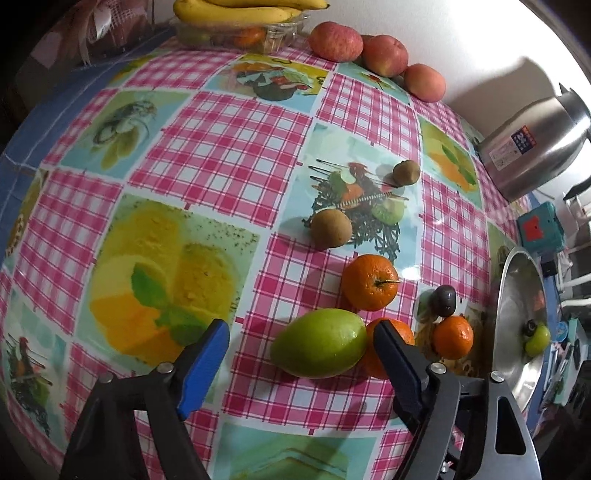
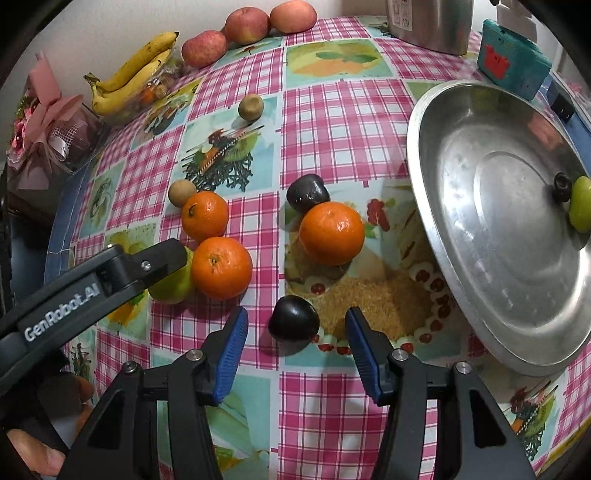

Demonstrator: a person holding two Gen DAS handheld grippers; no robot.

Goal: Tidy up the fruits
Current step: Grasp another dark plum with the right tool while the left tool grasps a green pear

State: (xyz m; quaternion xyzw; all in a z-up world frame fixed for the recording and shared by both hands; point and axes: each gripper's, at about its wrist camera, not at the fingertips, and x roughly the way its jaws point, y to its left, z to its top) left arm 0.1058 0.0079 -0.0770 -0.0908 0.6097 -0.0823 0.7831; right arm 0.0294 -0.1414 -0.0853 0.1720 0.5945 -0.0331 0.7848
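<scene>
— Nearest to me, a dark plum [image 2: 293, 322] sits right between the spread fingers of the right gripper [image 2: 297, 354]; jaws released, touching nothing.

— And the left gripper [image 1: 301, 354]?

— Also released. A green mango [image 1: 319, 343] lies between its blue pads, closer to the right-hand one, with an orange [image 1: 397, 332] tucked just behind that pad.

— Beyond the jaws?

— Ahead of the left one, another orange [image 1: 370, 282], then two kiwis [image 1: 330, 229]. Off to its right, a steel bowl [image 2: 480, 258] with a small green fruit [image 2: 580, 208] and a dark one inside. Far ahead, apples [image 1: 336, 40] and bananas [image 1: 236, 13] at the checked tablecloth's [image 1: 221, 147] edge.
</scene>
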